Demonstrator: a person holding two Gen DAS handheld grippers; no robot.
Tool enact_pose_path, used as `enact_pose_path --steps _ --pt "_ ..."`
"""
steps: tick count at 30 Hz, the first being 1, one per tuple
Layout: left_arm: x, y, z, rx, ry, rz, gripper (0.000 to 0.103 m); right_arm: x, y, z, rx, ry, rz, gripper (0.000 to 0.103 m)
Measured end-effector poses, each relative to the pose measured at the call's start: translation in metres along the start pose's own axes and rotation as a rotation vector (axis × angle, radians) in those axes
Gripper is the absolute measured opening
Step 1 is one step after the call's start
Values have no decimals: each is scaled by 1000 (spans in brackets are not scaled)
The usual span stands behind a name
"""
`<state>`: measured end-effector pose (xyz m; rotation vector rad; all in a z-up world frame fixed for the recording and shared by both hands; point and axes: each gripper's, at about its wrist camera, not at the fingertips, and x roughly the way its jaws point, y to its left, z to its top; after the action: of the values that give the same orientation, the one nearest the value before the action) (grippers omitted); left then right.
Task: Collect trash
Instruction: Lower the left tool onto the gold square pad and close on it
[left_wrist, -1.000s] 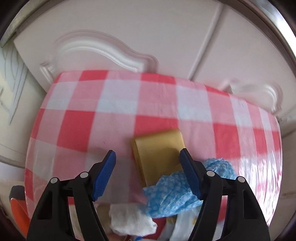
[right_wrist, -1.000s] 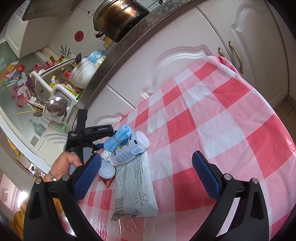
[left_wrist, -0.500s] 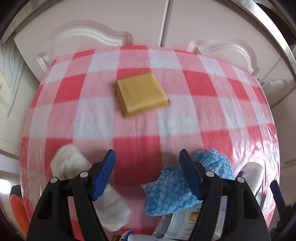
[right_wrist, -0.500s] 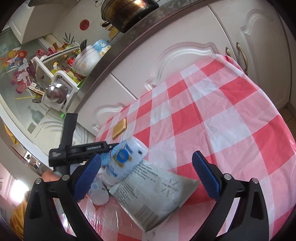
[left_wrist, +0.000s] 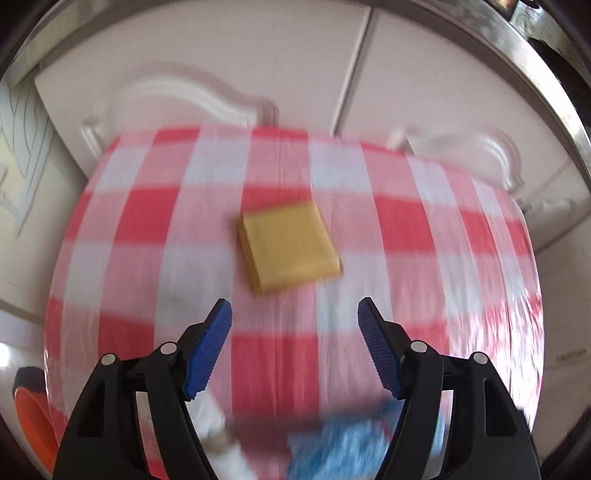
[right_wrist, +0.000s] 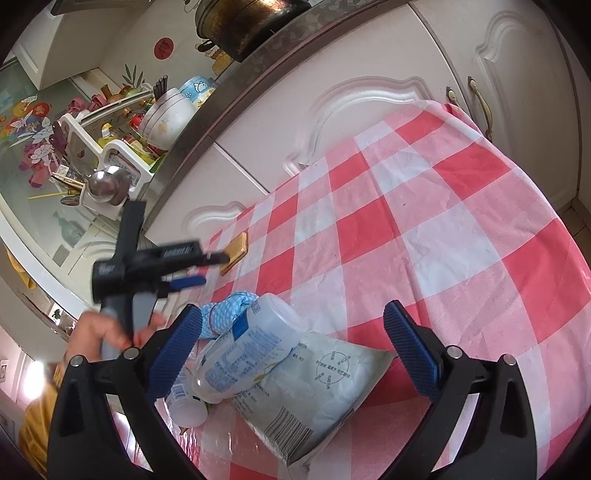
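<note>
A flat yellow packet (left_wrist: 290, 245) lies on the red-and-white checked tablecloth (left_wrist: 147, 221). My left gripper (left_wrist: 292, 310) hovers open just short of it, with nothing between its fingers. A blue cloth (left_wrist: 347, 446) and a white wad (left_wrist: 218, 428) blur at the bottom edge. In the right wrist view my right gripper (right_wrist: 293, 314) stands open over a white plastic bottle (right_wrist: 251, 350), a pale printed bag (right_wrist: 314, 398) and the blue cloth (right_wrist: 225, 314). The left gripper (right_wrist: 212, 269), held by a hand (right_wrist: 99, 332), points at the yellow packet (right_wrist: 236, 251).
White cabinet doors (left_wrist: 258, 66) stand right behind the table's far edge. A counter above them carries a dark pot (right_wrist: 251, 26) and a crowded dish rack (right_wrist: 122, 140). An orange object (left_wrist: 29, 417) sits off the table's left edge. A white lid (right_wrist: 188, 410) lies beside the bottle.
The left gripper moved toward the yellow packet, which now sits lower and larger in its view; cloth and wad slid to the bottom edge. The right gripper barely moved.
</note>
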<state>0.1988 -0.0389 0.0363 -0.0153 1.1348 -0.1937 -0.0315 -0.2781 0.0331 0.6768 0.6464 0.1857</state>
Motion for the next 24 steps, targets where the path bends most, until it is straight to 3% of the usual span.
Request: enact_pose_path --steps 6,12,24 --pt "31 -7 24 -6 39 51 71 2 1 0 -8 10 3 99" --pt "33 -13 25 32 0 97 66 5 7 -2 -41 23 -3 99" --pt "7 -2 7 27 -51 47 63 11 16 -5 -86 43 -13 99"
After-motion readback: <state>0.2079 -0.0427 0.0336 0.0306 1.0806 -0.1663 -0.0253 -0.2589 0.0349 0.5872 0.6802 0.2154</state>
